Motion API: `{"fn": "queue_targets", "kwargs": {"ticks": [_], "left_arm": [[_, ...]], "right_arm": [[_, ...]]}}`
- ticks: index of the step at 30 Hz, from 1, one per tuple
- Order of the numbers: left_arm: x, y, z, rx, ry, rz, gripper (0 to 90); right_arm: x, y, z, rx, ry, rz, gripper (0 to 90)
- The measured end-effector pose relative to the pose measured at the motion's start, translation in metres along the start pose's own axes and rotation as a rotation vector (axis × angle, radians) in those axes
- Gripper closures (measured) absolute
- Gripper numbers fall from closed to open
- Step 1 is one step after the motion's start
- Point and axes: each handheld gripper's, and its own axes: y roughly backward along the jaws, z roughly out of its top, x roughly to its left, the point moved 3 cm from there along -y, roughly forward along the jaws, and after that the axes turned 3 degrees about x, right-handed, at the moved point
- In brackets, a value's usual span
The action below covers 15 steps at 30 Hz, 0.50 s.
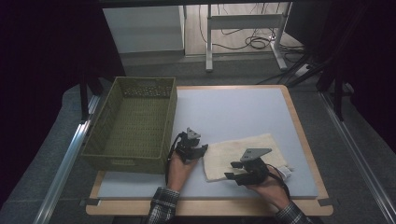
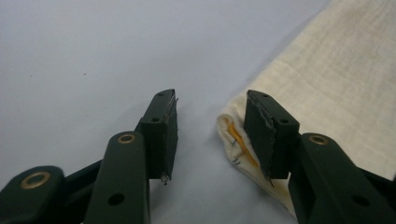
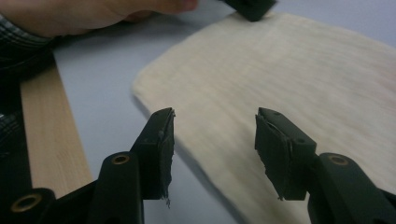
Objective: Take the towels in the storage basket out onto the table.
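Observation:
A folded cream towel [image 1: 243,154] lies flat on the grey table top near the front edge. My left gripper [image 1: 201,150] is open at the towel's left corner. In the left gripper view that gripper [image 2: 211,130] has its jaws apart, the right one resting against the towel's folded corner [image 2: 236,135], the left one over bare table. My right gripper [image 1: 232,176] is open low over the towel's front edge. In the right gripper view its jaws straddle the towel's edge [image 3: 205,154], with my right gripper [image 3: 212,154] holding nothing.
An empty green woven basket [image 1: 133,123] stands at the table's left, close to my left hand [image 1: 180,170]. The wooden table rim [image 1: 210,207] runs along the front. Behind the towel the grey surface [image 1: 233,109] is bare.

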Motion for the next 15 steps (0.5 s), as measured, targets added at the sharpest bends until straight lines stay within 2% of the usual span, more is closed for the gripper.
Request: {"fn": "queue_targets", "kwargs": {"ticks": [8, 15], "left_arm": [[0.0, 0.0, 0.0, -0.001, 0.002, -0.001, 54.3], [0.0, 0.0, 0.0, -0.001, 0.002, -0.002, 54.3]], "right_arm": [[0.029, -0.023, 0.015, 0.019, 0.068, 0.054, 51.3], [0.042, -0.037, 0.026, 0.026, 0.107, 0.07, 51.3]]}}
